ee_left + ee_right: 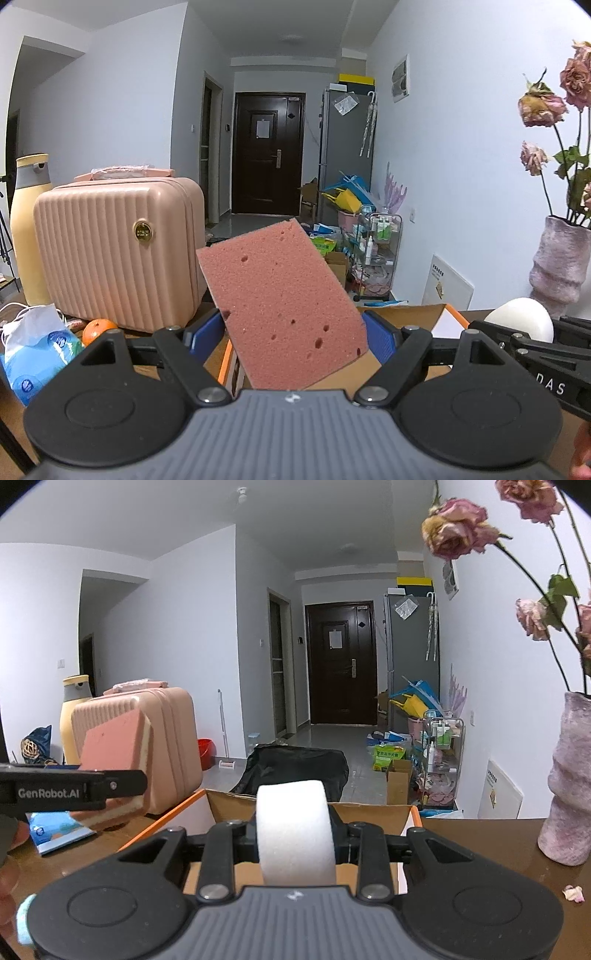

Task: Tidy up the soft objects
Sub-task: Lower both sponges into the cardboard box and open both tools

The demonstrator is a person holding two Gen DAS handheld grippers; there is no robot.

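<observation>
In the left wrist view, my left gripper (294,332) is shut on a pink sponge (273,288). The sponge stands tilted between the blue pads (382,334). From the right wrist view the same sponge (114,746) shows a cream backing, with the left gripper (110,786) at the left. My right gripper (295,834) is shut on a white foam roll (291,808), which appears as a white round shape (521,317) at the right of the left wrist view. Both grippers hover over an open cardboard box (369,812) with an orange rim (413,317).
A pink ribbed suitcase (118,251) stands on the brown table (480,842) to the left, with a yellow bottle (27,221) behind it. An orange (98,328) and a blue wipes pack (37,350) lie near it. A vase with dried roses (569,782) stands at the right.
</observation>
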